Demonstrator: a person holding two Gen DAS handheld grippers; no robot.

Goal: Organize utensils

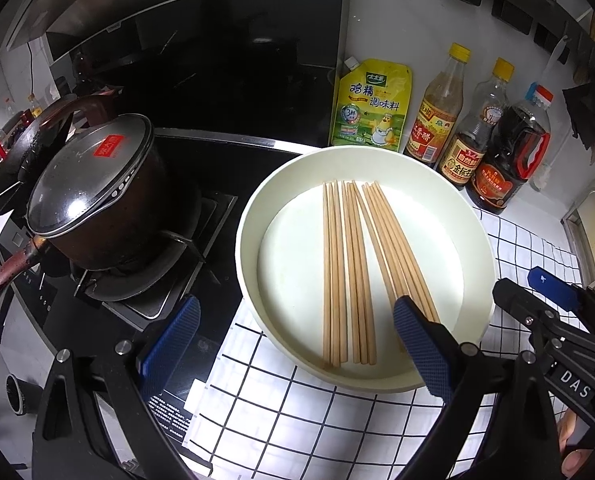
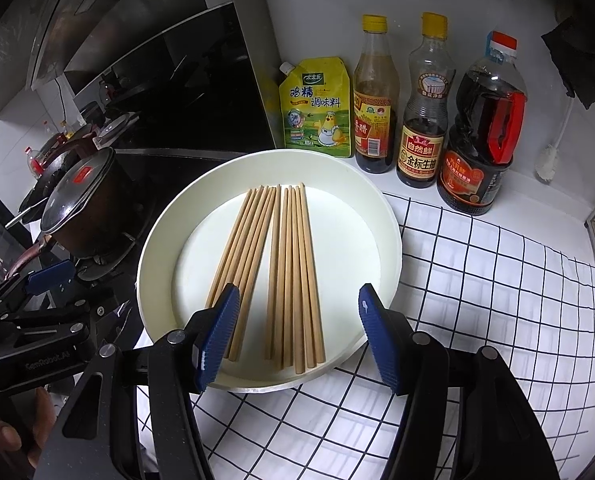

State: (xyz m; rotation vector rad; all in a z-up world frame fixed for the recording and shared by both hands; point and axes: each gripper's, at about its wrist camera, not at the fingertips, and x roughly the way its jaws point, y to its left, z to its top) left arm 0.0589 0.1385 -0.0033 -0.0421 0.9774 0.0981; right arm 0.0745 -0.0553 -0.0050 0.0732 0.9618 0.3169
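Observation:
Several wooden chopsticks (image 1: 353,268) lie side by side in a round cream tray (image 1: 249,208) on a black-and-white checked cloth (image 1: 297,412). In the right wrist view the chopsticks (image 2: 289,272) lie in two bundles in the tray (image 2: 385,208). My left gripper (image 1: 297,344) is open and empty, held over the tray's near left rim. My right gripper (image 2: 297,336) is open and empty, its fingers either side of the chopsticks' near ends, above them. The right gripper also shows in the left wrist view (image 1: 537,292), and the left gripper in the right wrist view (image 2: 49,276).
A lidded dark pot (image 1: 97,192) sits on the stove (image 1: 201,216) left of the tray. A yellow seasoning pouch (image 2: 317,108) and three sauce bottles (image 2: 421,120) stand against the wall behind the tray. Checked cloth (image 2: 497,280) extends to the right.

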